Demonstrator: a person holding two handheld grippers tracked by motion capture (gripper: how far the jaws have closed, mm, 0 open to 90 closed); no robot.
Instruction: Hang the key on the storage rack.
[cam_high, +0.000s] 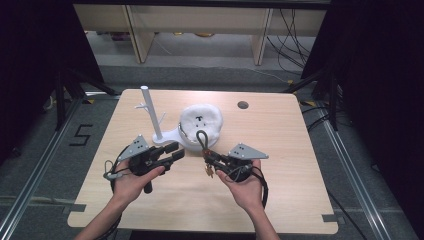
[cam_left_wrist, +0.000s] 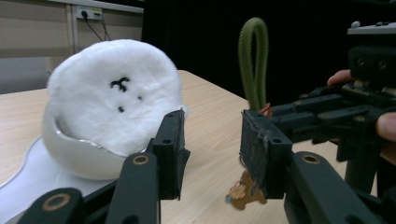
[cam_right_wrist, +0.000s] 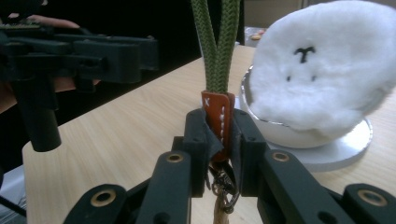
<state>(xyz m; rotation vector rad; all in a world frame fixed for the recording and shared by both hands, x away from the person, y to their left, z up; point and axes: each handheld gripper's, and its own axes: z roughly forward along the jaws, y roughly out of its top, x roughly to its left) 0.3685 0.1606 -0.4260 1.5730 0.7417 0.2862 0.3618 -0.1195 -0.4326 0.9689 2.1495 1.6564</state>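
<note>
At about 10 o'clock on the pale wood-grain bench (cam_high: 280, 190) stands a white plastic stand (cam_high: 150, 116): a slim round post with short side pegs, rising from a flat glossy base. The left gripper (cam_high: 175, 151), of matte black blocky links with brass-coloured pivots and a grey 3-cornered plate on top, is held in the person's left hand (cam_high: 131, 181) at 8 o'clock. Its 2 jaws are released, with a clear gap between the flat pads, and nothing lies between them.

Near the bench's centre a fluffy white plush (cam_high: 201, 121), round and fleecy with small black stitched marks, rests on the stand's base in a smooth white shell with a thin silvery rim. In the left gripper view it sits beyond the left jaw, apart from it.

Just at 5 o'clock of the plush, the right gripper (cam_high: 207, 157), held in the right hand (cam_high: 246, 187), is clenched on a keychain (cam_right_wrist: 218, 70). Its braided olive-green cord loop rises upright above the jaws, the stitched orange-brown leather tab is pinched between the pads, and metal rings with a small tan charm hang below.

A round cable hole (cam_high: 243, 105) sits at 1 o'clock. Grey floor, light wooden shelving and black curtains surround the bench.
</note>
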